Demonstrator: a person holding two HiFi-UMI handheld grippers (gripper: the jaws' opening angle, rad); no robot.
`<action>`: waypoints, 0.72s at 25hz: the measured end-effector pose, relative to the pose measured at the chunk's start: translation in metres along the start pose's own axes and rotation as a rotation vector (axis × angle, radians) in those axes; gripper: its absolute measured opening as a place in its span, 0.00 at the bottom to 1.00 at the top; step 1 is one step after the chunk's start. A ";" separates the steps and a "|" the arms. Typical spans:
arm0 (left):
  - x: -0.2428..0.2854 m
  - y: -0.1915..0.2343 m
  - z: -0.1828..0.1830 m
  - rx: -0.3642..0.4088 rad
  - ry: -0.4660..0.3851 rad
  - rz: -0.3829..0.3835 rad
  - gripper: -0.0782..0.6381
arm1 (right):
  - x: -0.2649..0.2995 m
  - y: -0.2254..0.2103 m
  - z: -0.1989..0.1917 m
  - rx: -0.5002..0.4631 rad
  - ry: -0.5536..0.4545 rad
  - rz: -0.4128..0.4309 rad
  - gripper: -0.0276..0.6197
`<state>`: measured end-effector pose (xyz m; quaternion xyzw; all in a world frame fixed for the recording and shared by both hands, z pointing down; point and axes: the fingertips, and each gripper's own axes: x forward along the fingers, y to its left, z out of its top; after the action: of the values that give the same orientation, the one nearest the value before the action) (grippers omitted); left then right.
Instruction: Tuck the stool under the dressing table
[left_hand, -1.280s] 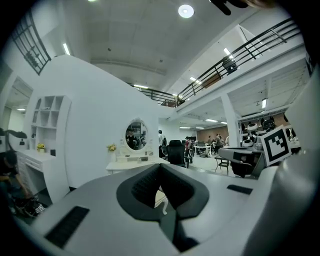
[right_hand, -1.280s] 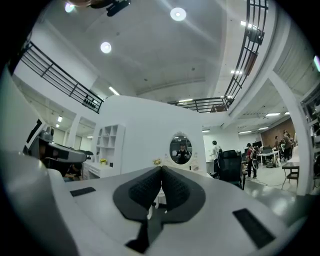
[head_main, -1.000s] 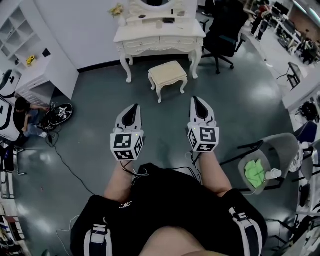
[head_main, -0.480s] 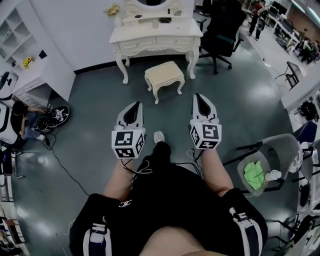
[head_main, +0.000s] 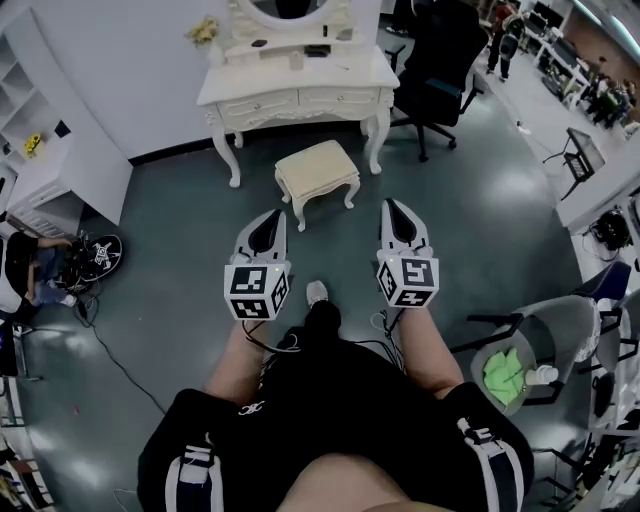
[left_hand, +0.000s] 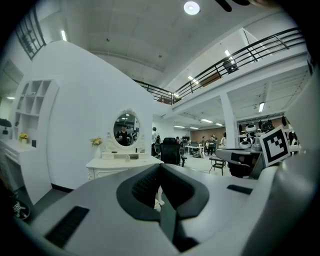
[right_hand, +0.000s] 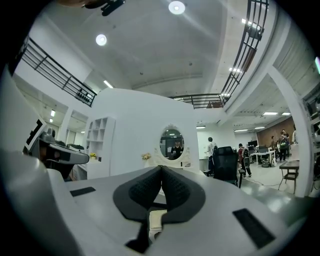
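Stool (head_main: 317, 172) nearer than before; left tongs (head_main: 276, 216), right tongs (head_main: 391, 206) closed, empty

The glossy grey floor (head_main: 500, 220) bears the cream stool (head_main: 317, 170) just near of the far white dressing table (head_main: 297, 85), with a black office chair (head_main: 437, 70) to their right.

Lit evenly from overhead; round ceiling lights (left_hand: 191, 7) and strip lights are blown out in both gripper views. Soft glare patches are seen on the grey floor (head_main: 505, 195). Heavy fisheye bending and black vignetting are noted at frame edges. The left gripper (left_hand: 160, 165), close to the lens, is rendered soft.
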<state>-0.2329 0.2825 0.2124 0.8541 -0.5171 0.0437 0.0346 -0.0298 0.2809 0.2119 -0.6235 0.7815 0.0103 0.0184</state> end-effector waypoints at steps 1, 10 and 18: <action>0.018 0.007 -0.001 -0.003 0.007 -0.004 0.13 | 0.019 -0.006 -0.003 0.001 0.007 -0.002 0.07; 0.194 0.078 0.031 0.031 0.028 -0.051 0.13 | 0.201 -0.061 0.010 -0.008 0.018 -0.016 0.07; 0.310 0.138 0.046 -0.003 0.043 -0.063 0.13 | 0.319 -0.096 0.010 -0.006 0.034 -0.038 0.07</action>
<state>-0.2100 -0.0587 0.2033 0.8688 -0.4891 0.0602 0.0483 -0.0072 -0.0512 0.1897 -0.6383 0.7697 0.0017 0.0034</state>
